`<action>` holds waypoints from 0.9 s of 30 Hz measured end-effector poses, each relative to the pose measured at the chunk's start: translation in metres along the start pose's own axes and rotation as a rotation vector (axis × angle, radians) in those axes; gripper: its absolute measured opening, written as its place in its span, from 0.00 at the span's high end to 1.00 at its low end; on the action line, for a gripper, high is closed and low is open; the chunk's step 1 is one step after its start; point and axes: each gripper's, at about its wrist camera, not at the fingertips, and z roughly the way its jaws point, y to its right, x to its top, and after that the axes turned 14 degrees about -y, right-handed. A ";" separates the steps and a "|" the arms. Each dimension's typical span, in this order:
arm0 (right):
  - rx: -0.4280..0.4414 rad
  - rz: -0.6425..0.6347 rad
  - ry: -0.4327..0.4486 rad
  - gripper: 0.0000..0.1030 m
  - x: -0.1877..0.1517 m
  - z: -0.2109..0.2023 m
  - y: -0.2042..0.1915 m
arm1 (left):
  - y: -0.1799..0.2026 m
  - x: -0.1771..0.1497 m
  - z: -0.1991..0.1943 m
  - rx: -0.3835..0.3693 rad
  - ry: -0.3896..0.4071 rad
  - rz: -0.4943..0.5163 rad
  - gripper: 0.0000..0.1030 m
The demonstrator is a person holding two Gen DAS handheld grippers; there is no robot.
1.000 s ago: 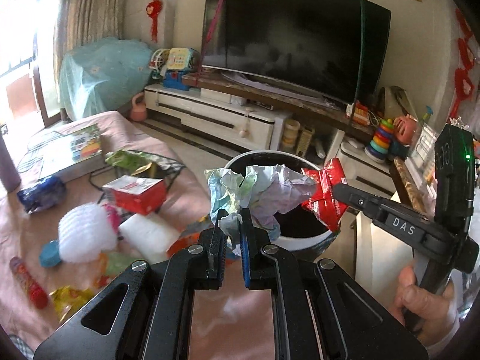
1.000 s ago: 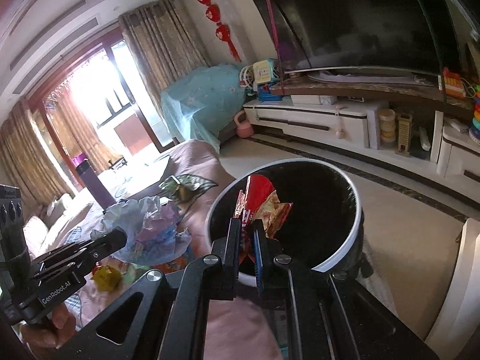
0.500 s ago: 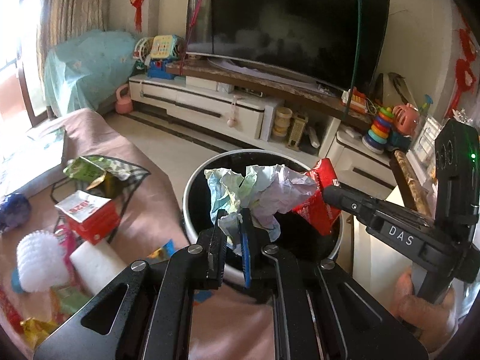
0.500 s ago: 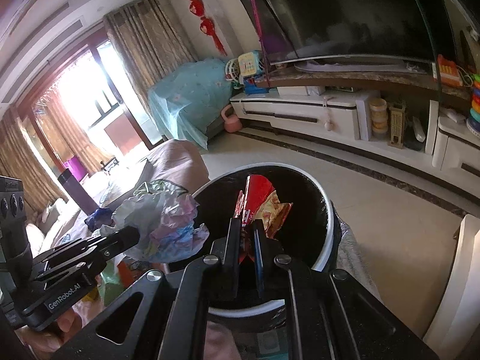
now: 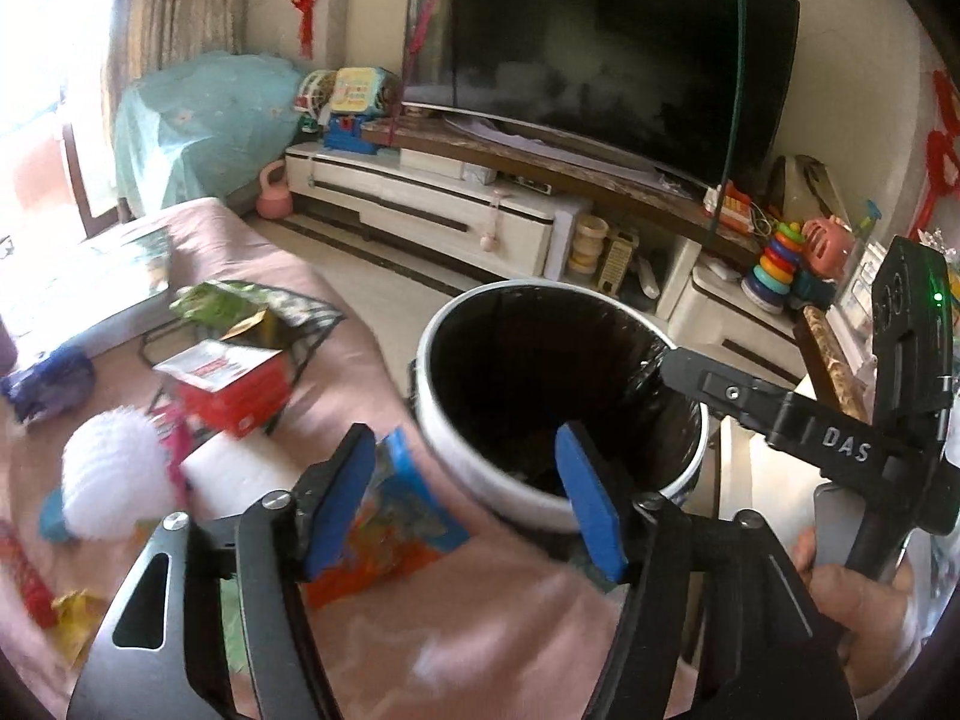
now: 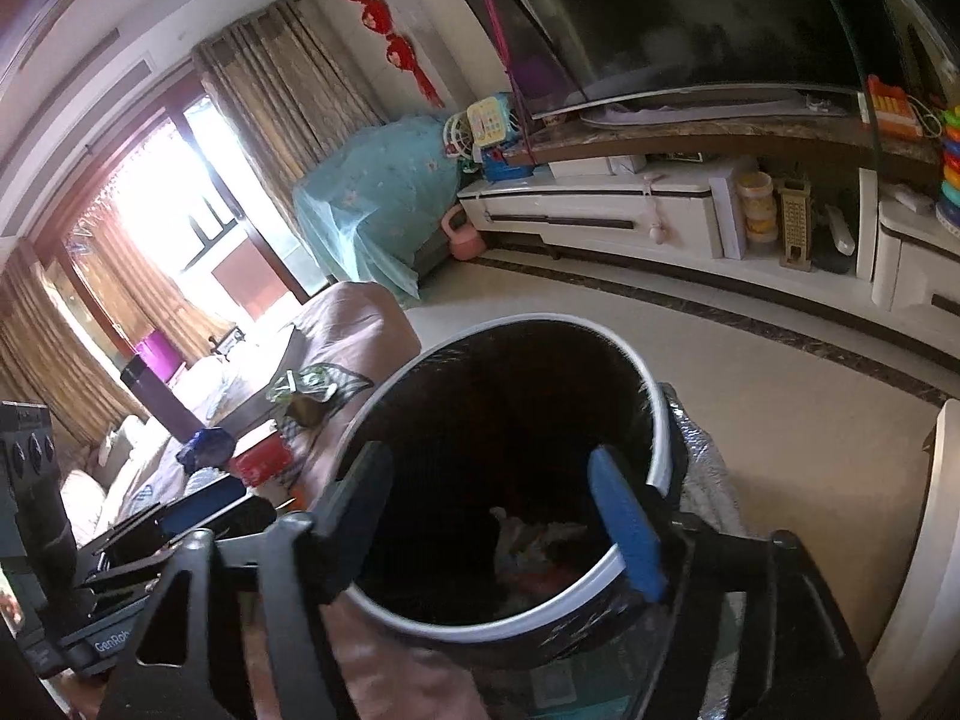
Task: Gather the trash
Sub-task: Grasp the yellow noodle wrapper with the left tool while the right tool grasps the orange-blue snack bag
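Note:
A round bin with a white rim (image 5: 480, 483) and black liner stands against the pink-covered table's edge; it also shows in the right wrist view (image 6: 657, 420). My left gripper (image 5: 465, 501) is open and empty at the bin's near rim. My right gripper (image 6: 495, 516) is open and empty over the bin mouth; it shows from the side in the left wrist view (image 5: 672, 360). Crumpled paper and a red wrapper (image 6: 534, 546) lie at the bottom of the bin. On the table lie a red carton (image 5: 231, 387), a white foam net (image 5: 114, 483) and an orange-blue wrapper (image 5: 390, 516).
A green wrapper on a black wire tray (image 5: 240, 306), a blue bag (image 5: 51, 375), a book (image 5: 90, 294) and small red and yellow wrappers (image 5: 42, 594) also lie on the table. A TV stand (image 5: 456, 210) with toys is across the floor.
Both grippers opened. The crumpled paper left my left gripper and the red wrapper left my right gripper; both now lie inside the bin.

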 end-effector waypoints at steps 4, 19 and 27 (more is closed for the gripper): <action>0.010 -0.019 0.015 0.11 -0.012 -0.004 -0.019 | -0.017 -0.020 -0.018 0.013 0.016 -0.031 0.32; 0.059 -0.120 -0.045 0.08 -0.066 0.006 -0.087 | -0.091 -0.095 -0.068 0.081 0.029 -0.172 0.31; 0.058 -0.177 -0.068 0.08 -0.084 0.017 -0.116 | -0.122 -0.125 -0.080 0.118 0.032 -0.245 0.31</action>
